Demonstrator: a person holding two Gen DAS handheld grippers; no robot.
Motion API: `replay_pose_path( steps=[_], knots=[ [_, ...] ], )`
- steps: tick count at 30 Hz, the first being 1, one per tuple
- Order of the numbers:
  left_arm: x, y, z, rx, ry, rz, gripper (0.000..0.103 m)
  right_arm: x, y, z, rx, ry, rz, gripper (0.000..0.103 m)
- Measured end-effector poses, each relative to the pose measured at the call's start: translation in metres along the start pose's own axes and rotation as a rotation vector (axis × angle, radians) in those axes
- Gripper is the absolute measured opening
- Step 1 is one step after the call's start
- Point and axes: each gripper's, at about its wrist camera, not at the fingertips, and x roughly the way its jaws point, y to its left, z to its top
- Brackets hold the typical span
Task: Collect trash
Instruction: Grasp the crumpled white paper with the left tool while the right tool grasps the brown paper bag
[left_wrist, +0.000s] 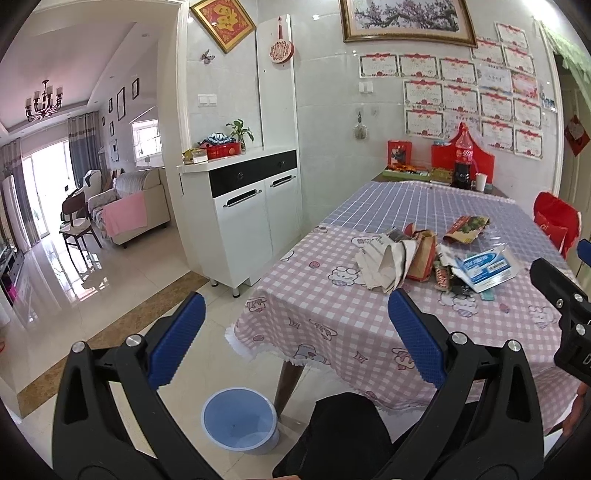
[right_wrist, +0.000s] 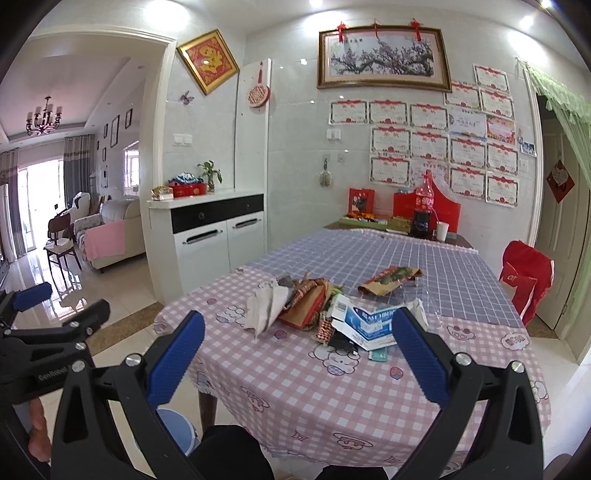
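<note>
A heap of trash lies on the table with the pink checked cloth (left_wrist: 325, 306) (right_wrist: 295, 373): crumpled white paper (left_wrist: 380, 262) (right_wrist: 267, 304), a brown paper bag (left_wrist: 423, 258) (right_wrist: 306, 304), a torn blue-and-white box (left_wrist: 487, 267) (right_wrist: 373, 325) and a red-green wrapper (left_wrist: 467, 229) (right_wrist: 391, 278). A blue bucket (left_wrist: 240, 421) (right_wrist: 177, 428) stands on the floor by the table leg. My left gripper (left_wrist: 295, 332) is open and empty, in front of the table's near left corner. My right gripper (right_wrist: 297, 352) is open and empty, short of the heap.
A white cabinet (left_wrist: 255, 206) (right_wrist: 218, 236) stands against the wall left of the table. A cola bottle (left_wrist: 463, 162), a white cup (left_wrist: 481, 181) and red boxes are at the table's far end. A red-covered chair (right_wrist: 524, 280) stands at the right. The living room opens at the left.
</note>
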Motion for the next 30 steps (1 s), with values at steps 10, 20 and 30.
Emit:
replay_pose_path(
  steps=[10,20,30],
  knots=[
    [0.085,-0.044,0.004,0.066,0.072,-0.096,0.097,0.088,-0.049,-0.027,0.077,0.123,-0.067,0.099],
    [0.178,-0.118,0.006,0.133,0.156,-0.227,0.097,0.162,-0.099,-0.040,0.108,0.203,-0.133,0.098],
    [0.239,-0.133,0.010,0.106,0.242,-0.252,0.085,0.214,-0.106,-0.042,0.103,0.266,-0.092,0.079]
  ],
)
